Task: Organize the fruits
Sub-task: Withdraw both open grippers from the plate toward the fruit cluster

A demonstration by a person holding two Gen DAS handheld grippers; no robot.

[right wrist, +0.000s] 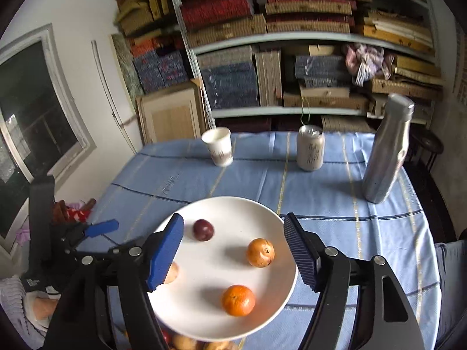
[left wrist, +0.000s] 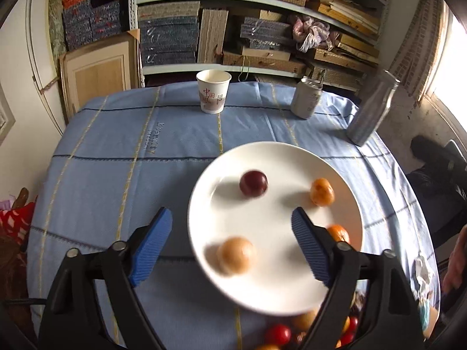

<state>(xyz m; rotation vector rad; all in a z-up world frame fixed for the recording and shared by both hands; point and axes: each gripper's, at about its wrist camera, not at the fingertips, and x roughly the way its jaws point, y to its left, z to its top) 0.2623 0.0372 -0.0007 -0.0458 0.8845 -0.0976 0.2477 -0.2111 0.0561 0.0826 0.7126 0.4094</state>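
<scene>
With both grippers' blue jaws spread wide and empty, the right gripper (right wrist: 233, 250) hovers nearer the small round orange tangerine (right wrist: 238, 300) on the white round plate (right wrist: 280, 300), just below its fingertips.

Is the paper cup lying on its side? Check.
No, the cup stands upright on the blue cloth, open mouth up.

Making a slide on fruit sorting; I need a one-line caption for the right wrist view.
Open right tool above a white plate holding four fruits, cup, can and bottle behind.
</scene>
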